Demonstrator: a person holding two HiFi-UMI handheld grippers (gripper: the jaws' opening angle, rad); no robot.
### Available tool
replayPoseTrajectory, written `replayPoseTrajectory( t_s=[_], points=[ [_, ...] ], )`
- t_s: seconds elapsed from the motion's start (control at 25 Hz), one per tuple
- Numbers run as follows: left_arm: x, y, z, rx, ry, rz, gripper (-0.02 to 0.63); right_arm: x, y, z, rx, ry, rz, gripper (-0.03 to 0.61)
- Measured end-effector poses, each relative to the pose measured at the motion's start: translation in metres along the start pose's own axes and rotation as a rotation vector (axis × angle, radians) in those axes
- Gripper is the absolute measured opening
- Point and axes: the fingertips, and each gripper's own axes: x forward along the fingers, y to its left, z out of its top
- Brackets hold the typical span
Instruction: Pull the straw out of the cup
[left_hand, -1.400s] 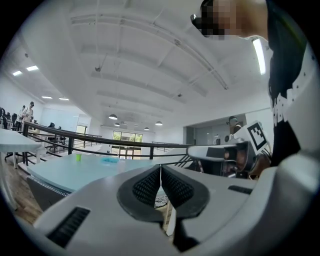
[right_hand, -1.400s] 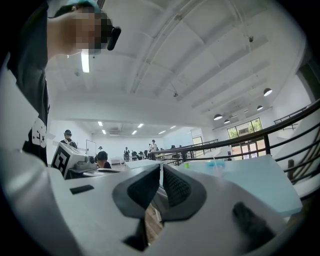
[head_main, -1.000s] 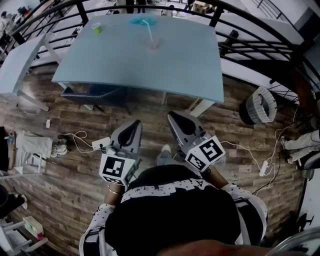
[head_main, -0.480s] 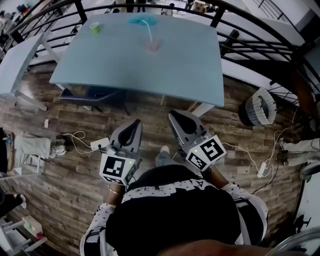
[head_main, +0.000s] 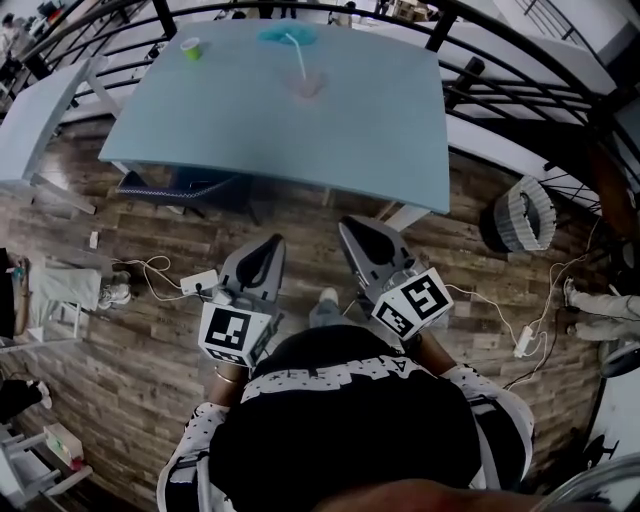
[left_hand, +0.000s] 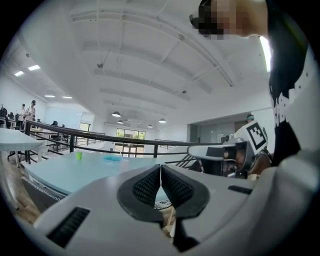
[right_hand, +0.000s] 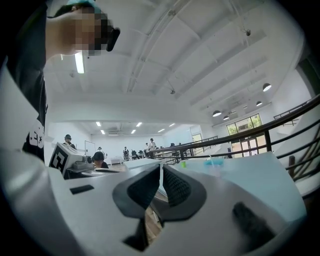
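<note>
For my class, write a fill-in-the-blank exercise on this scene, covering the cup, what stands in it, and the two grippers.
1. A white ____ leans out of the cup on the table.
2. The small cup near the table's far left corner is ____ in colour.
3. The jaws of the left gripper and the right gripper are both ____, with nothing between them.

Missing words: straw; green; shut.
</note>
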Motion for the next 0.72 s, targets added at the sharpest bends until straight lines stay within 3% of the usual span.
replayPoseTrajectory(
  t_s=[0.72],
  points=[
    [0.06,-0.005,0.014,0.027,0.009,0.008,0.015,0.004,-0.061,0.015,0.006,-0.029,0.005,0.033]
  ],
)
